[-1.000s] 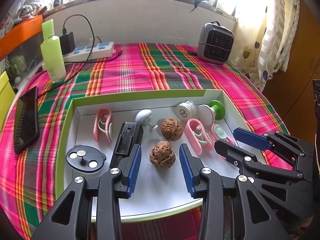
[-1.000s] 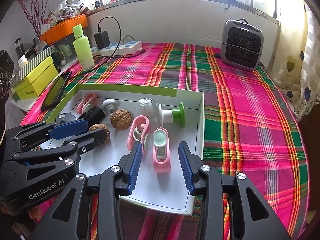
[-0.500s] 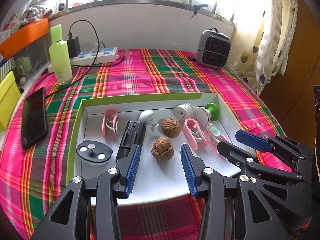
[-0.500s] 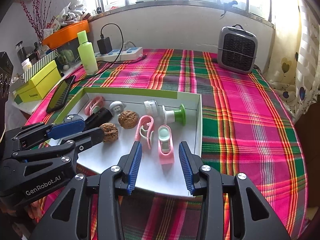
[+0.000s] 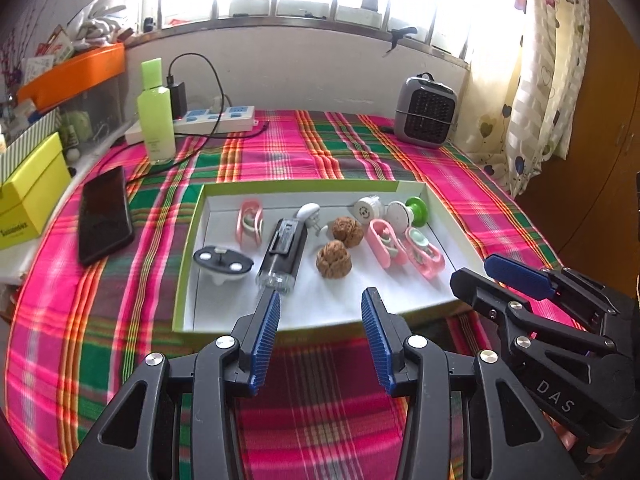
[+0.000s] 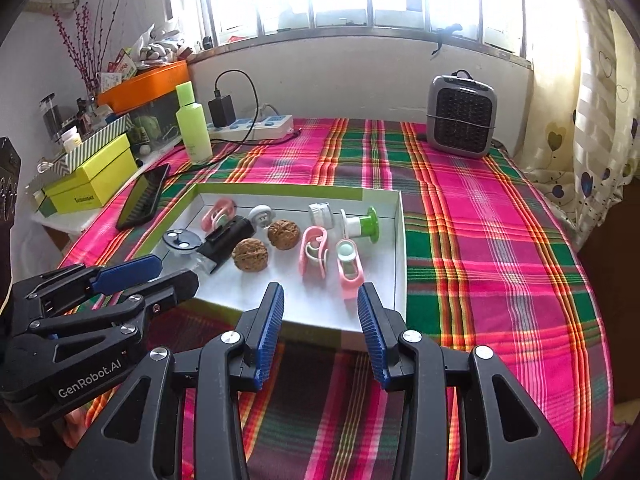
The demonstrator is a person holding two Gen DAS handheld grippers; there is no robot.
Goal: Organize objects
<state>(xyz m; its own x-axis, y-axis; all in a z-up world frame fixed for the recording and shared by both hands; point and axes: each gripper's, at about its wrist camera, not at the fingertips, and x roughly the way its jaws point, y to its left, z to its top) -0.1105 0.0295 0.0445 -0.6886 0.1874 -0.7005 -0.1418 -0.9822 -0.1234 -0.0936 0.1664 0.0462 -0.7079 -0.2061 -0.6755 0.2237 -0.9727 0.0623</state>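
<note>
Sunlit from the window behind, my workspace is a table under a pink and green plaid cloth (image 5: 280,148), and the glare off the panes washes out detail along the far edge. On the cloth sits the shallow white tray (image 5: 188,248) with its green rim, holding everything I mean to sort.

Both tools hang over the near edge of it, clear of the contents. My left gripper (image 5: 320,308) has just been spreading its jaws and nothing lies between them; my right gripper (image 6: 320,300) stands spread as well, empty, just short of the nearer pink clip (image 6: 349,270).

Around the tray are things I could knock on a wide swing: the grey heater (image 6: 460,120) at the back, the black phone (image 5: 105,214) lying close to the tray's left wall, and the green bottle (image 5: 156,120), which is tall and would tip easily.

Inside, the black device (image 5: 282,252) lies beside a dark oval disc (image 5: 222,260). The two walnuts (image 5: 334,258) worry me most, I judge: round and hard, they would squirt out of a pinch taken off-centre and roll into their neighbours. The pink clips lie just beside one another, so a careless close might catch both. The tray itself is light and could slide if I push down on its rim.
</note>
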